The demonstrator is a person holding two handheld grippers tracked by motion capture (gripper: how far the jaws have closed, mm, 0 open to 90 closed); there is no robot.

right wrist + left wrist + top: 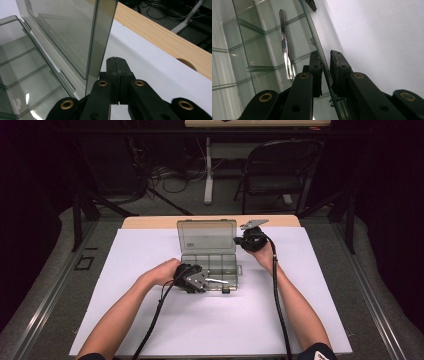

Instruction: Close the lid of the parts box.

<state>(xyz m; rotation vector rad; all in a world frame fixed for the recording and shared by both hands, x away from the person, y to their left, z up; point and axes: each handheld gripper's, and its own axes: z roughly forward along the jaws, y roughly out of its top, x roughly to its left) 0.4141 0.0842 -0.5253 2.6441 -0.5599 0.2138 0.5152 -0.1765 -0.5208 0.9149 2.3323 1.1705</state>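
Your left gripper (pixel 200 281) sits at the near edge of the clear plastic organiser box (pixel 210 265), and your hand hides much of that corner from above. In the left gripper view its jaws straddle the box's thin front wall (pixel 322 60), one pad inside and one outside, nearly closed; whether the pads actually press on the wall is hard to make out. Inside, a slim metal pair of tweezers (pixel 286 50) lies in a compartment, shiny and patterned along its length, its lower tip cut off behind the jaw. A small dark item (pixel 312 4) lies on the white sheet (pixel 150 270) just beyond the box, too cropped to identify.

The box stands at the middle of the worktop, base flat, with moulded dividers forming shallow rectangular cells. Its hinged lid (pixel 206 236) stands upright, smoky and see-through, with a small label you cannot read.

Your right gripper (pixel 239 242) rests at the lid's right edge (pixel 100 37), jaws clenched together on nothing, just beside the lid. Beyond, the wooden worktop edge (pixel 160 35) shows pale grain.
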